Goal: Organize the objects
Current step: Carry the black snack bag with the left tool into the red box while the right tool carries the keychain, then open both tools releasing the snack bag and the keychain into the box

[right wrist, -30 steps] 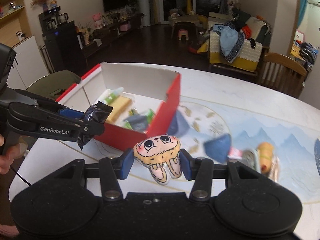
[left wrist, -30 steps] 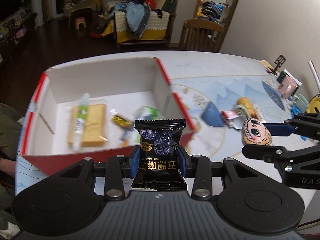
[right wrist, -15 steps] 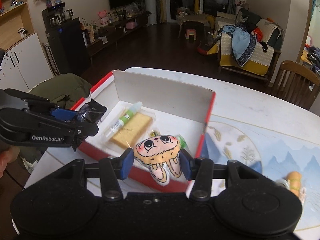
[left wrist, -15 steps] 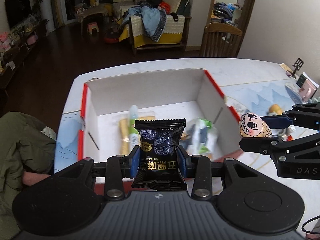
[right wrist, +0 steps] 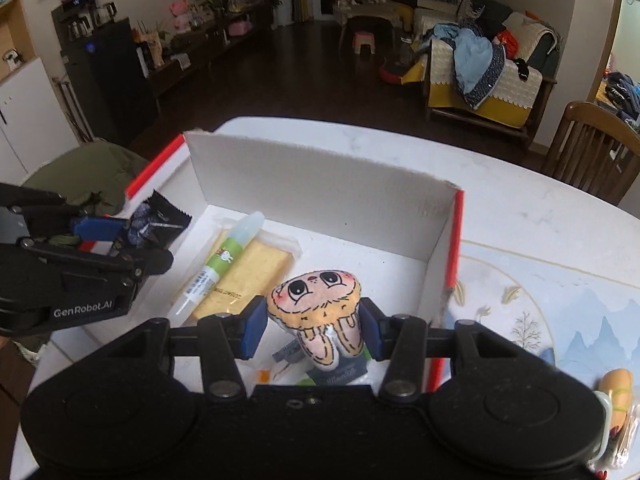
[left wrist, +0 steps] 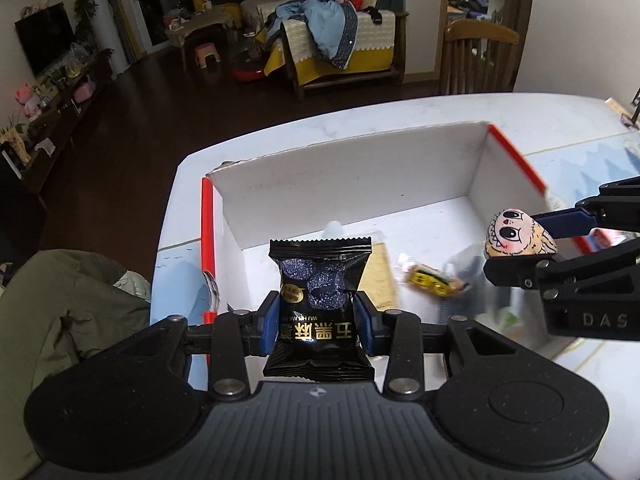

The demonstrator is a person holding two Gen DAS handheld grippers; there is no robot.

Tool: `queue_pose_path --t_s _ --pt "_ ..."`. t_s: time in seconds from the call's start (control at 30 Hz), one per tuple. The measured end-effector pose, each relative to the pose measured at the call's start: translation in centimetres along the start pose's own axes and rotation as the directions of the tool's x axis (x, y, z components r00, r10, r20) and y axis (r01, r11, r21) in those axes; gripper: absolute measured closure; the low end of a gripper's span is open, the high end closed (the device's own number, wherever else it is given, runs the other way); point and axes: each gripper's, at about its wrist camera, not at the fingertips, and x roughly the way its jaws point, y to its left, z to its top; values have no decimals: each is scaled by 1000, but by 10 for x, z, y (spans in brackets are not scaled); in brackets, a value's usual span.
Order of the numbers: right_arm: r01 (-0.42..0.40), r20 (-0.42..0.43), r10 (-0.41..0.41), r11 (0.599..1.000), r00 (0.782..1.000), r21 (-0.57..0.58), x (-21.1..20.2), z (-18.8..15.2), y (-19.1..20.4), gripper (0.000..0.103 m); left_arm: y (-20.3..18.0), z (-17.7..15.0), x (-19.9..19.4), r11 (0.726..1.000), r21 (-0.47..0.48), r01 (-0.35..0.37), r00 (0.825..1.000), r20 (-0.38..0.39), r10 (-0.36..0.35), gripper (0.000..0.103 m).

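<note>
My left gripper [left wrist: 318, 322] is shut on a black snack packet [left wrist: 318, 284] with gold lettering, held over the near left corner of the red-and-white cardboard box [left wrist: 352, 184]. My right gripper [right wrist: 314, 330] is shut on a small pink cartoon-face pouch [right wrist: 318, 312], hovering above the box's floor [right wrist: 352, 256]. Each gripper shows in the other's view: the right one [left wrist: 520, 248] at the right with the pouch [left wrist: 516, 236], the left one [right wrist: 132, 240] at the left with the packet [right wrist: 156, 220]. Inside the box lie a wrapped cake slice [right wrist: 248, 276], a green-and-white tube [right wrist: 220, 264] and smaller packets [left wrist: 428, 280].
The box stands on a white table with a blue patterned mat [right wrist: 560, 300] to its right. A wrapped sausage-shaped snack [right wrist: 616, 396] lies on the mat at the far right. A green-covered chair [left wrist: 72, 312] is beside the table's left edge, a wooden chair [right wrist: 592, 148] behind.
Both grippers have carried their items leftward across the table and now hang over the box. The loose items on the mat have slid out of the left wrist view.
</note>
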Motion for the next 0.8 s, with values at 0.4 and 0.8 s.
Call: queue_pose_path --t_s 0.4,0.8 --pt "37 -94 -44 997 995 -72 48 -4 22 54 3 4 34 998 36 -51 997 -53 53 66" --pt "2 -140 -13 997 990 -79 53 -6 23 43 -6 6 49 996 84 -43 994 -92 50 65"
